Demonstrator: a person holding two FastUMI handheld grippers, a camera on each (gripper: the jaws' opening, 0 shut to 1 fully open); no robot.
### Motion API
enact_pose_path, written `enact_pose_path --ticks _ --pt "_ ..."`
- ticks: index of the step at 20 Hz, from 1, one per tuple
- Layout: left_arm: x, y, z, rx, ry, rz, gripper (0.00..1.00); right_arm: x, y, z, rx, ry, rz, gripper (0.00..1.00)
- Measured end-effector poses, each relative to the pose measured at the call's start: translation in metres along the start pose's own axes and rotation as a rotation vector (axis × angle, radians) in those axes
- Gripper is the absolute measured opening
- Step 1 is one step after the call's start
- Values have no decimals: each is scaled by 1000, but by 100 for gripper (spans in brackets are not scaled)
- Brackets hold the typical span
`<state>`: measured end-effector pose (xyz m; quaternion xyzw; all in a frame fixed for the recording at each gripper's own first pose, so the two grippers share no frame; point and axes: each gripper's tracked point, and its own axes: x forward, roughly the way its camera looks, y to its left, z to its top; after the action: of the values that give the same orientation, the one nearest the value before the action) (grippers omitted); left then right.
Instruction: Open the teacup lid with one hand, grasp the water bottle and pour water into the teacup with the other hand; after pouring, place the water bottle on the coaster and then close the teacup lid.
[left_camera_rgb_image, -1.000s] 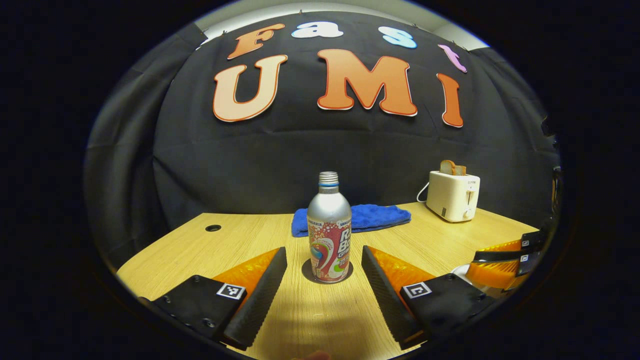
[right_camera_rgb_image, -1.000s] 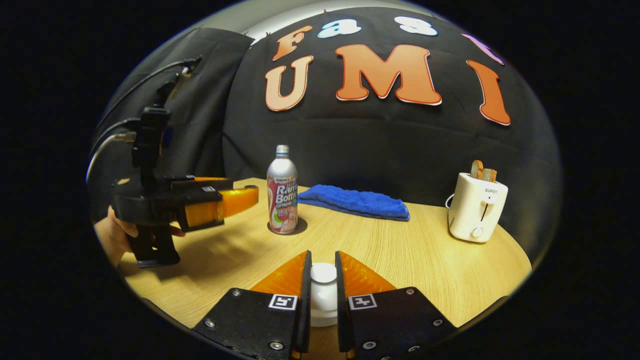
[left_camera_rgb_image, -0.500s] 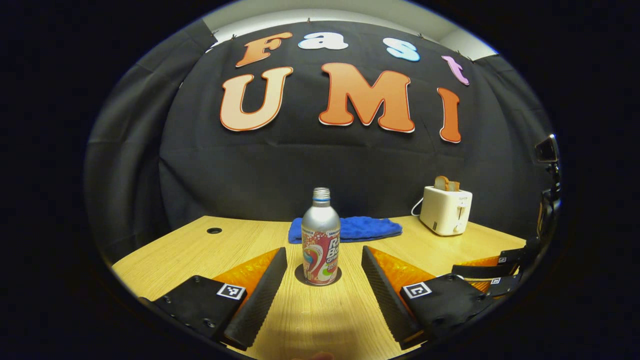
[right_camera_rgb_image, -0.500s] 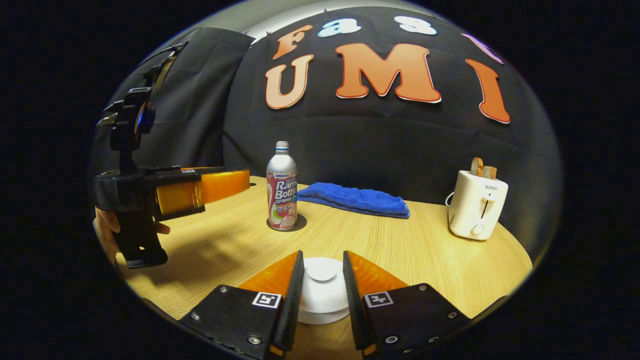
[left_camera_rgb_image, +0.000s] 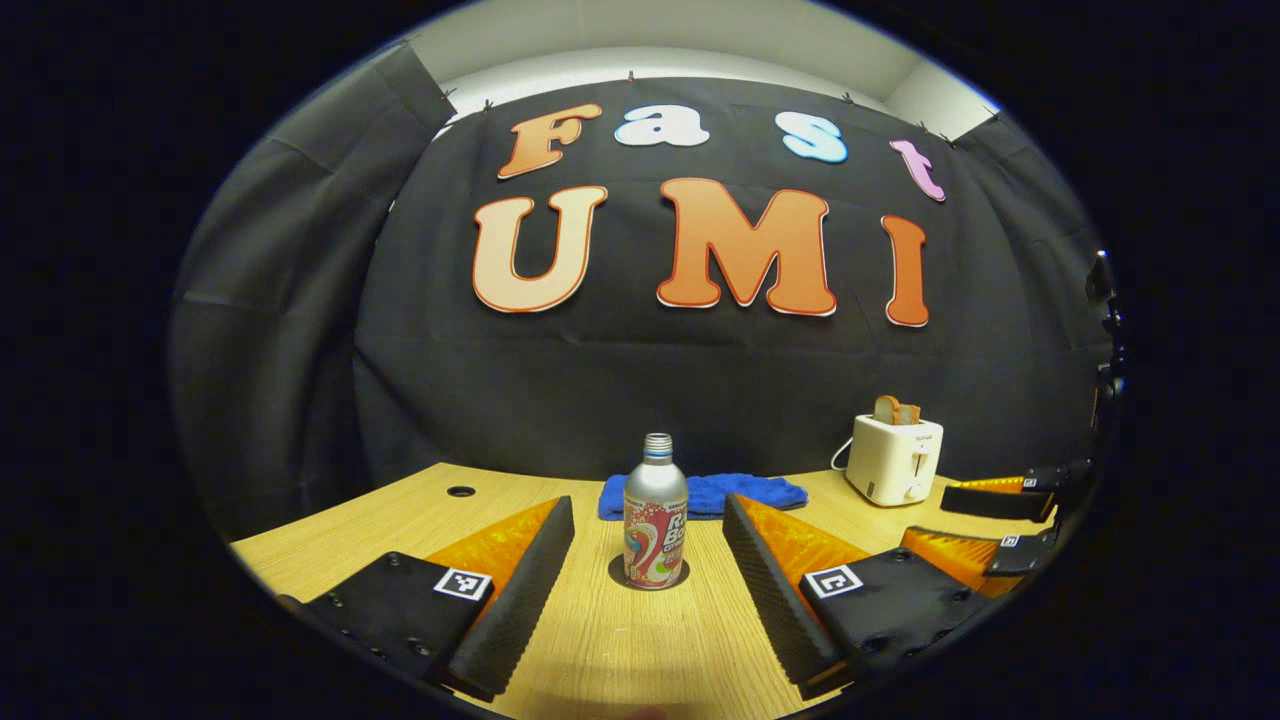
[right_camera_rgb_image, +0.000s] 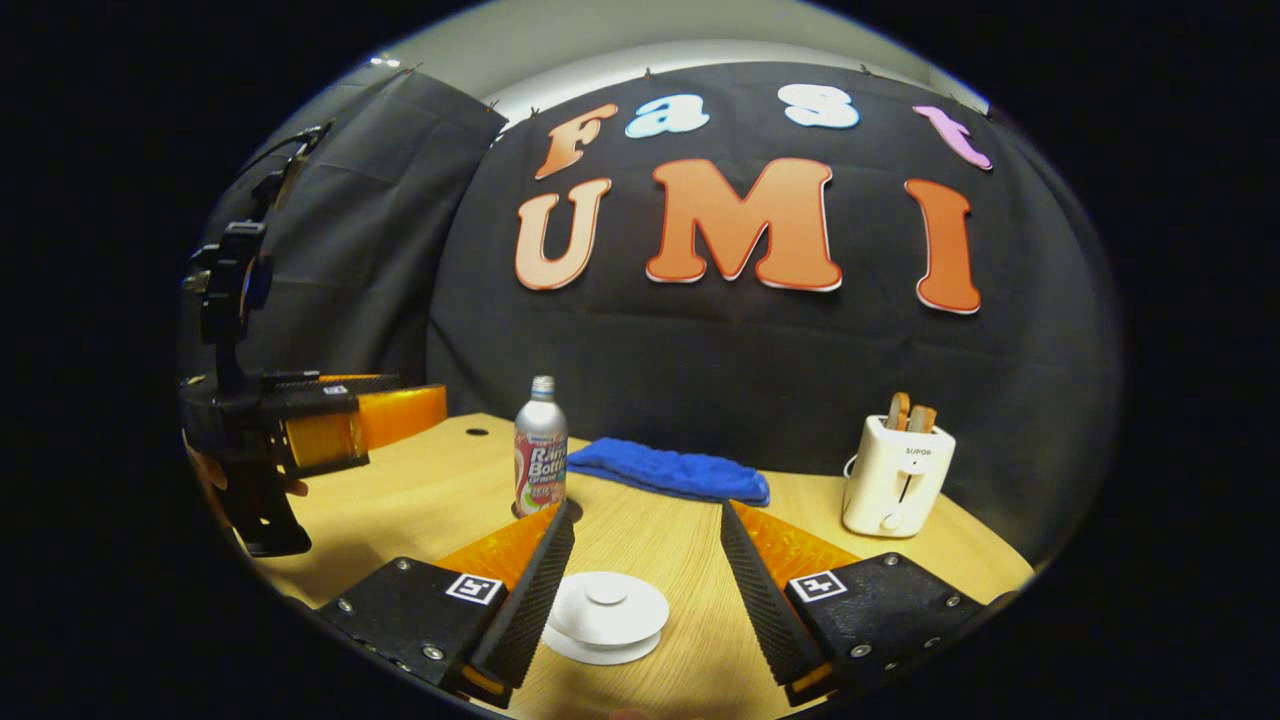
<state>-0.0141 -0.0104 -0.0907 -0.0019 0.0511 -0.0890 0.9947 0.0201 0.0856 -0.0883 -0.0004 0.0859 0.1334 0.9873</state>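
A silver water bottle (left_camera_rgb_image: 655, 525) with a printed label stands upright on a dark round coaster (left_camera_rgb_image: 648, 577). My left gripper (left_camera_rgb_image: 648, 500) is open, short of the bottle, with one finger to each side of it. In the right gripper view a white teacup lid (right_camera_rgb_image: 605, 612) with a round knob lies flat low in the picture, and the cup under it is hidden. My right gripper (right_camera_rgb_image: 645, 510) is open above the lid, not touching it. The bottle (right_camera_rgb_image: 540, 460) stands beyond it, and the left gripper (right_camera_rgb_image: 400, 415) hangs at the far left in a hand.
A folded blue cloth (right_camera_rgb_image: 665, 470) lies at the back of the wooden table (right_camera_rgb_image: 800, 520). A white toaster (right_camera_rgb_image: 895, 475) with bread slices stands at the back right. A small round hole (left_camera_rgb_image: 461, 491) marks the table's back left. The right gripper (left_camera_rgb_image: 960, 520) shows at the right edge.
My right gripper has opened off the lid knob and drawn back. My left gripper has backed away from the bottle, which stays on the coaster.
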Motion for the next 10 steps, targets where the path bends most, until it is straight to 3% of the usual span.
enact_pose_path --ticks 4,10 --pt "-22 21 17 16 -54 66 98 -18 -5 22 6 -74 7 90" --pt "-49 40 31 0 -117 137 100 -38 -29 43 -29 -162 -78 92"
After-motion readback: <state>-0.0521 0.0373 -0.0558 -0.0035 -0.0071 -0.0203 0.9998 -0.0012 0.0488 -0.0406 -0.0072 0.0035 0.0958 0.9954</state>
